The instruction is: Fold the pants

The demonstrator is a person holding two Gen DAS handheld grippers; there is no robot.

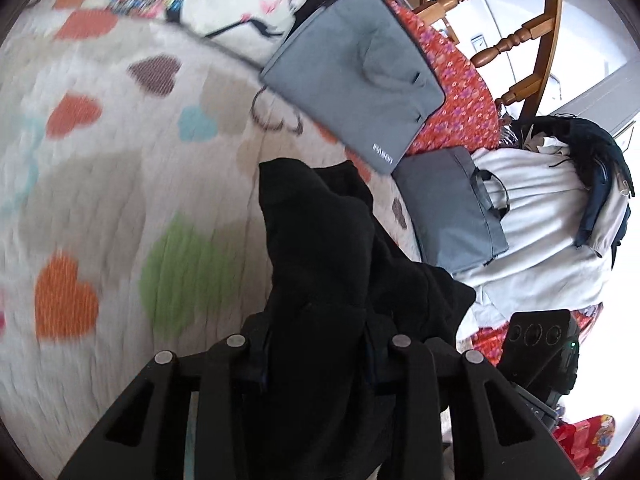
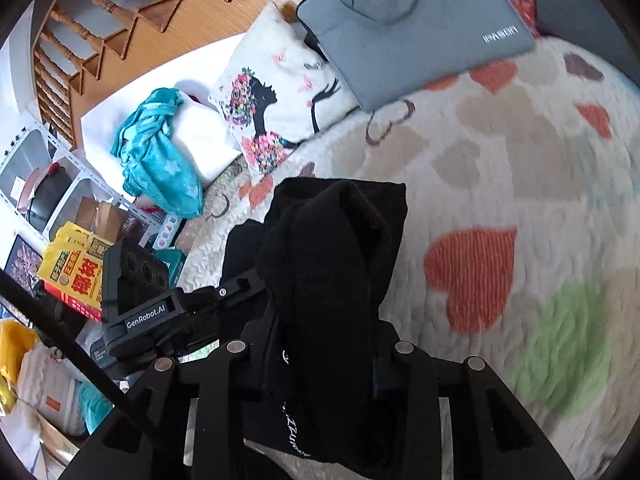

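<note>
The black pants [image 1: 320,248] are bunched and lifted above a white bedspread with coloured hearts [image 1: 120,184]. My left gripper [image 1: 316,344] is shut on a thick fold of the black cloth, which hides its fingertips. In the right wrist view the same pants [image 2: 336,248] rise as a rounded bundle with white lettering low on the cloth. My right gripper [image 2: 320,352] is shut on that bundle. The other gripper's black body [image 2: 140,304] shows at the left of this view, and the right one [image 1: 548,344] appears at the lower right of the left wrist view.
A grey laptop sleeve [image 1: 352,76] lies on the bed ahead, with a smaller grey bag [image 1: 452,208] on white clothes [image 1: 540,220]. A printed cushion [image 2: 276,104] and teal cloth [image 2: 156,156] sit at the bed's edge. Wooden stair rails [image 2: 92,12] and cluttered shelves [image 2: 52,200] stand beyond.
</note>
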